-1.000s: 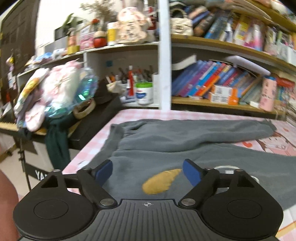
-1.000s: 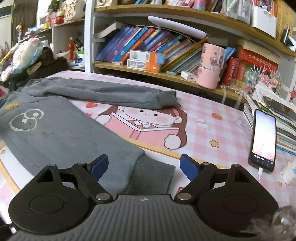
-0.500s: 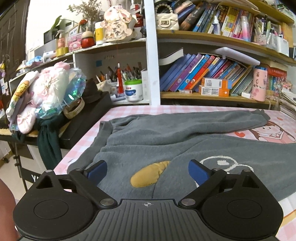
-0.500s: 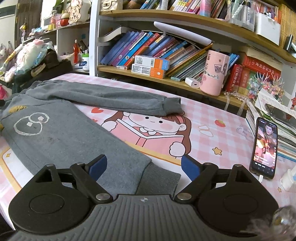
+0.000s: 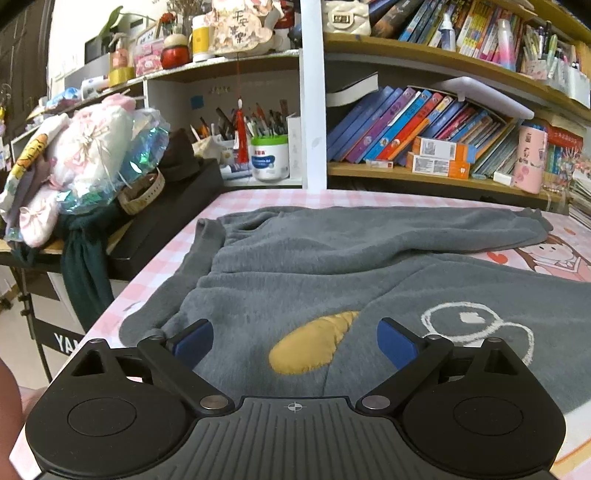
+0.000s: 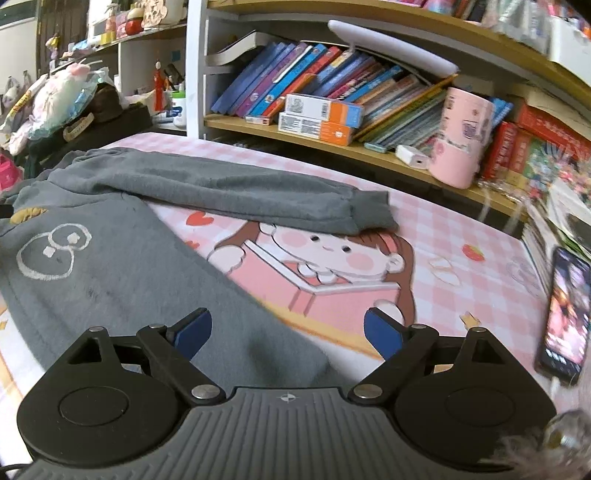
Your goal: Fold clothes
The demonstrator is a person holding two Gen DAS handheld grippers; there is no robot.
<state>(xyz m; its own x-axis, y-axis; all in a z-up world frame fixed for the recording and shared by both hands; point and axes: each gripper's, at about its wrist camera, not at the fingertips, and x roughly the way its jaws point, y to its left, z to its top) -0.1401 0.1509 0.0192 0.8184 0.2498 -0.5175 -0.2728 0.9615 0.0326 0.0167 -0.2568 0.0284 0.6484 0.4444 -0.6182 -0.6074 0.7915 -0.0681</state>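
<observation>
Grey trousers point(image 5: 295, 266) are spread flat on the pink tabletop point(image 6: 461, 236). Left tongs point(image 5: 294, 341) and right tongs point(image 6: 288, 334) are held released above them, nothing grasped.

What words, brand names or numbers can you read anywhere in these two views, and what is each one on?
"YA": white letters, cut off, on the black stand beside the table.
"平安喜乐", roughly: on the hanging charm plaque; the lower characters are uncertain.
White tub with green lid: blue label too small to read.
Orange-and-white boxes, book spines, pink cup: print too small or blurred.
Phone: screen blurred.
</observation>
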